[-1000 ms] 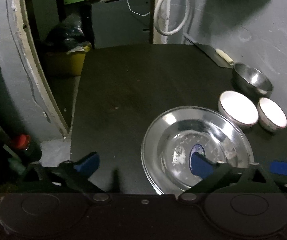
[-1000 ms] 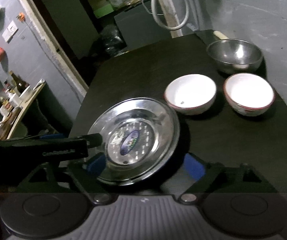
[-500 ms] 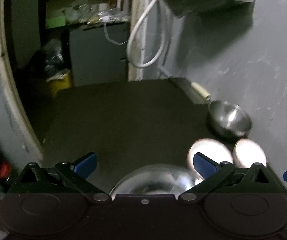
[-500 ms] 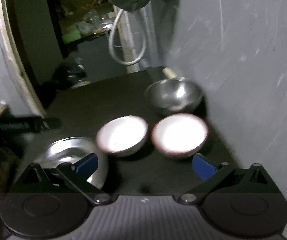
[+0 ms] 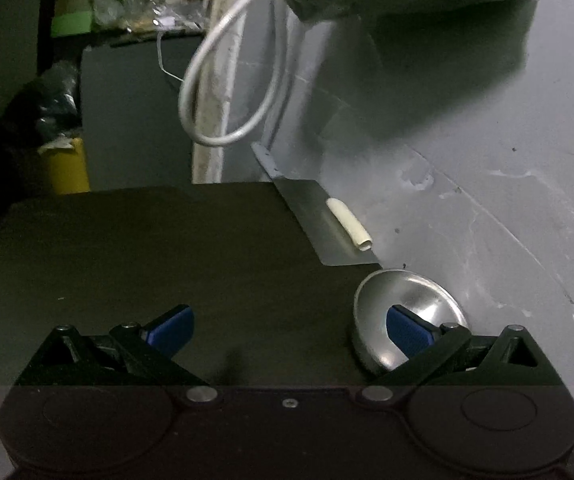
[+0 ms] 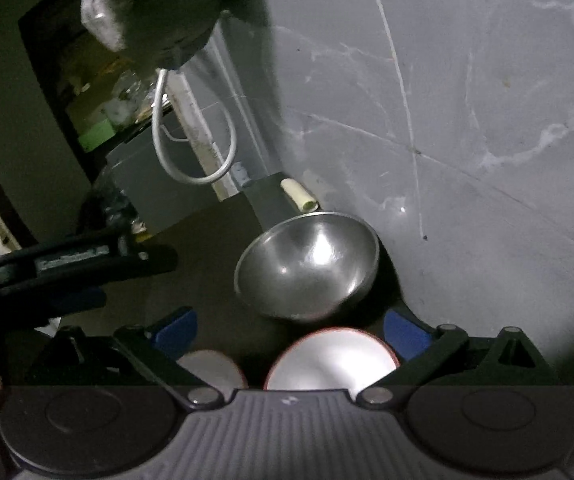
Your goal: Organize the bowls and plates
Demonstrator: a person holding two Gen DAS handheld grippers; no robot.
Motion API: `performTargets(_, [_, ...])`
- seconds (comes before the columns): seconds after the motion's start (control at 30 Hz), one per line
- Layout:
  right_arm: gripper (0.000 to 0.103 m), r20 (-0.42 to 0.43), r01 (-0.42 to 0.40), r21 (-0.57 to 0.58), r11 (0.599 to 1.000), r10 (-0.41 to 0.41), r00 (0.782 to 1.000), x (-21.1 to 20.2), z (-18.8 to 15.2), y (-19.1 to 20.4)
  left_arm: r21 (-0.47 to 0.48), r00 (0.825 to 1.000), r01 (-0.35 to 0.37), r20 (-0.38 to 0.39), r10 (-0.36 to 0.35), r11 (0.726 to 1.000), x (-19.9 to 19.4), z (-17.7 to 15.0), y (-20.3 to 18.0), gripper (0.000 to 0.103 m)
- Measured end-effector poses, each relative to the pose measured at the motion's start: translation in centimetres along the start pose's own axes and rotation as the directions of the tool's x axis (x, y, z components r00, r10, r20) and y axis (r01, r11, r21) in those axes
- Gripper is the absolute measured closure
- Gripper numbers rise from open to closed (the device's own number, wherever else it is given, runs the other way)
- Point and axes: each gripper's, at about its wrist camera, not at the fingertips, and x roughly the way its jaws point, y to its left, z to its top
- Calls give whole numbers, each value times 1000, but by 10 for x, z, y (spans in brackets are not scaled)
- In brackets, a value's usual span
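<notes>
Left wrist view: my left gripper (image 5: 287, 330) fills the bottom of the frame, its two blue pads (image 5: 171, 328) spread wide with nothing between them. Behind them lies the dark table (image 5: 147, 248), running up to mid-frame. The steel bowl (image 5: 409, 312) sits at lower right, against the grey wall (image 5: 487, 200); my right-hand pad overlaps it in the picture, but I cannot tell whether it touches. Just above the bowl, at the table's far right edge, a flat metal sheet (image 5: 323, 228) lies with a cream tube (image 5: 349, 224) on it. A white cable (image 5: 223, 80) loops down in the upper middle. A yellow bin (image 5: 67, 168) stands at the left edge, beyond the table. The plate is outside this view.

Right wrist view: my right gripper (image 6: 289, 330) is also released, its blue pads (image 6: 177, 328) wide apart and empty. The steel bowl (image 6: 307, 264) sits in the centre, just above the gap between the pads, close to the wall (image 6: 467, 120). Two white bowls show at the bottom, partly hidden by my gripper's body: the red-rimmed bowl (image 6: 331, 360) at centre, just below the steel one, and a second bowl (image 6: 211, 368) to its left, near my left-hand pad. The cream tube (image 6: 299, 196) lies just above the steel bowl. My left gripper (image 6: 75, 268) reaches in from the left edge, over the table (image 6: 199, 248). The cable (image 6: 191, 140) hangs at upper left.
</notes>
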Motion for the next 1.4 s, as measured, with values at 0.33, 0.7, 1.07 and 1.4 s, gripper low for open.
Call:
performTargets(0.33, [27,-27,94,64,993,-93,995,45,6,-2,77,996,36,-82,-30,996,54,12,-30,4])
performTargets(0.7, [49,-60,132,71,989,-128,990,61,9,-15,-12,977,96,-190,-97,995,76,9,-28,62])
performTargets(1.07, [69,-60,100,91,991,-95,994,60,11,-22,14,981,91,-173,-87,996,62,4,-29,88])
performTargets(1.4, [70,31,2,46,999,-3,1000,20,10,5,33,997,70,-36,-69,997,-10,5,-16,87])
